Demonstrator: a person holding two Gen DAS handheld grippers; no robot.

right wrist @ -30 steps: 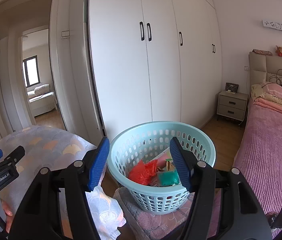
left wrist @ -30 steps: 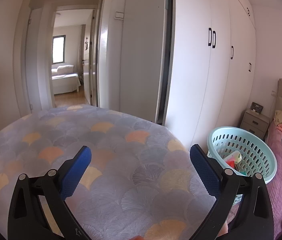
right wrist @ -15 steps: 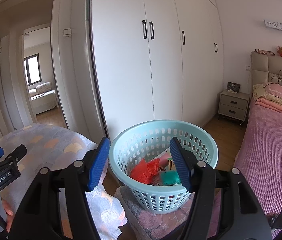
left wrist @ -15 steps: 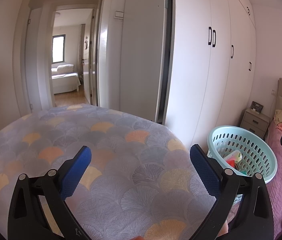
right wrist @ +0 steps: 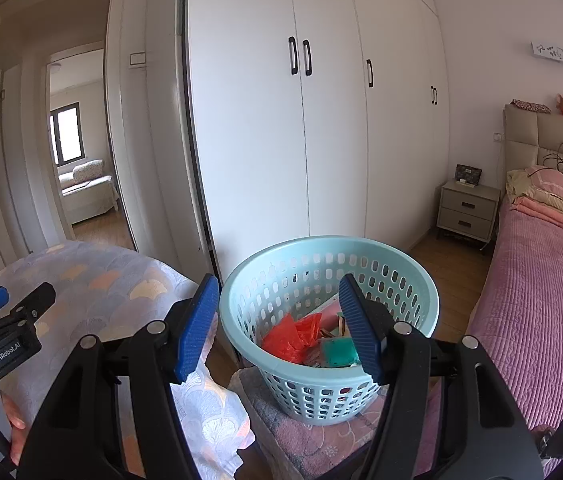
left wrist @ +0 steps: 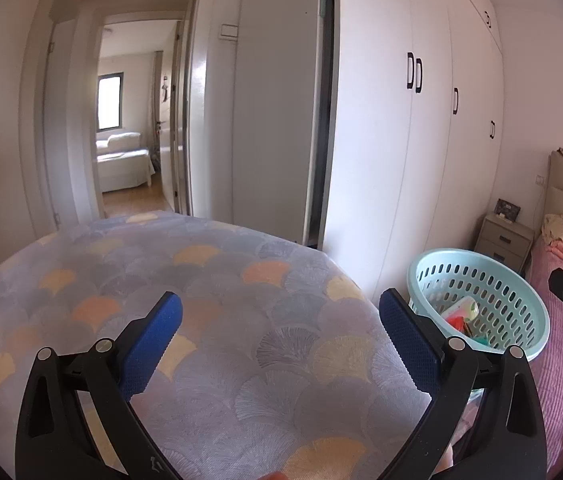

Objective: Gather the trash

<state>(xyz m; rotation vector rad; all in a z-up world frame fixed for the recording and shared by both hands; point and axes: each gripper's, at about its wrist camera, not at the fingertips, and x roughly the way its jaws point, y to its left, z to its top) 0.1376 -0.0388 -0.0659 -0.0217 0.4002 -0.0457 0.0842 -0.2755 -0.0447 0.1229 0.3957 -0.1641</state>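
Two hand-held grippers with black arms and blue ridged pads are pointing slightly downward in a bedroom. The left gripper is hovering over a round table covered in a grey cloth with orange and yellow fan shapes; its jaws are standing wide apart with nothing between them, and no trash is showing on the cloth ahead of it. The right gripper is hanging just in front of a pale turquoise perforated plastic basket, its jaws parted at a middling width and gripping nothing. Inside the basket, beyond its pads, crumpled red plastic, a teal packet and other wrappers are lying. Judging by this, the collecting is looking finished or nearly so.
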